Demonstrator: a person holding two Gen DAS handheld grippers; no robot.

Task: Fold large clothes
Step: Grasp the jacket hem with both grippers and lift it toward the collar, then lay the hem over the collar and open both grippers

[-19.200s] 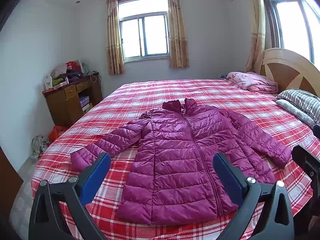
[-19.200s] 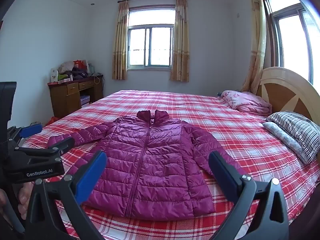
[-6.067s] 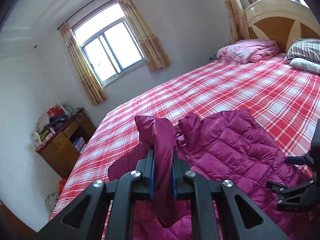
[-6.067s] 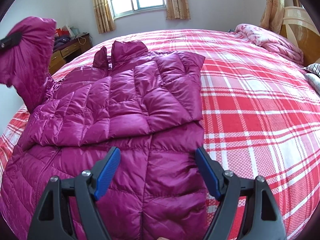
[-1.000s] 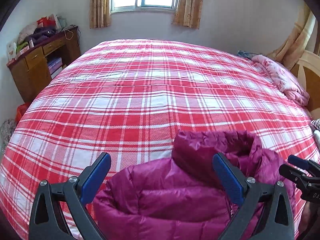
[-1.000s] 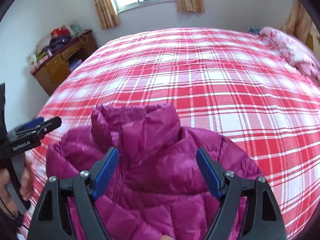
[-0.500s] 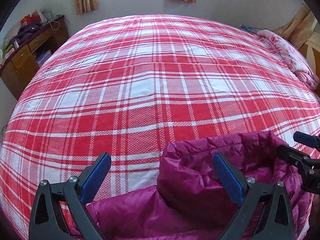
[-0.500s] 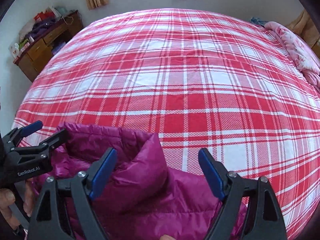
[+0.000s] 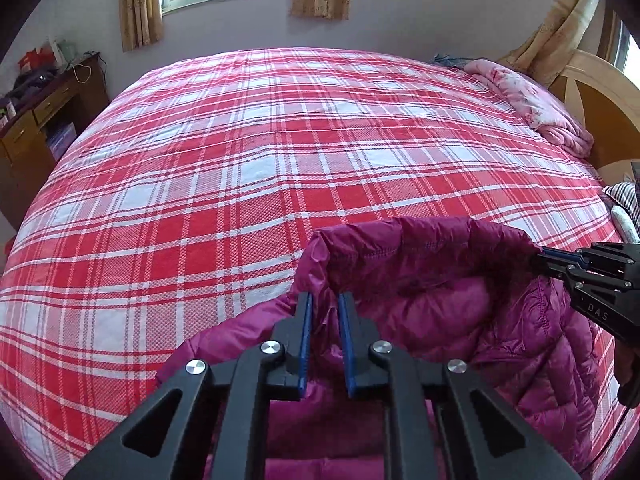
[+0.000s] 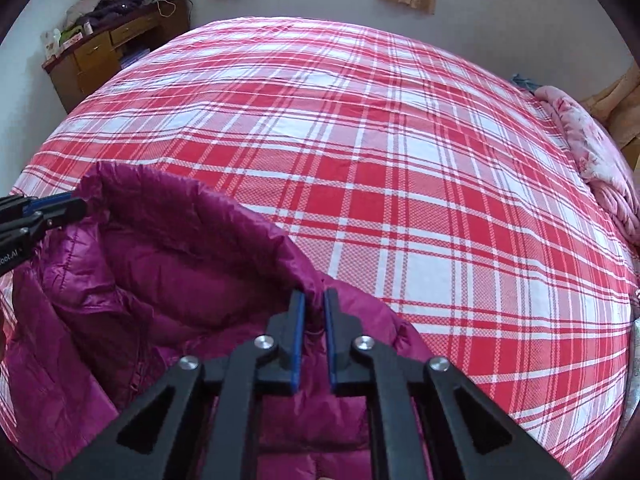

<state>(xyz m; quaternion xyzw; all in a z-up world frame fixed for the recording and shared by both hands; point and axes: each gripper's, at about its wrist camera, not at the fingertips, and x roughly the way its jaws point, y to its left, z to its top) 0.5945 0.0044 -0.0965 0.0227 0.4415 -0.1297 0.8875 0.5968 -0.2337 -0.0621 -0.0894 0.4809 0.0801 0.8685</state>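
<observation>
Both grippers — left gripper (image 9: 325,304), right gripper (image 10: 314,300) — pinch jacket (image 9: 440,280).

The jacket (image 9: 500,344) lies on the near part of the bed (image 9: 248,168), its collar (image 9: 420,236) standing on the far side of it. The left gripper (image 9: 324,312) sits at the collar's left end, the right gripper (image 10: 314,312) at its right end (each seen from the other's camera too). A desk (image 10: 104,56) stands off the bed's far left corner; a folded quilt (image 9: 532,104), perhaps beside a pillow (image 9: 624,196), lies at the right edge against the headboard (image 9: 600,108).
</observation>
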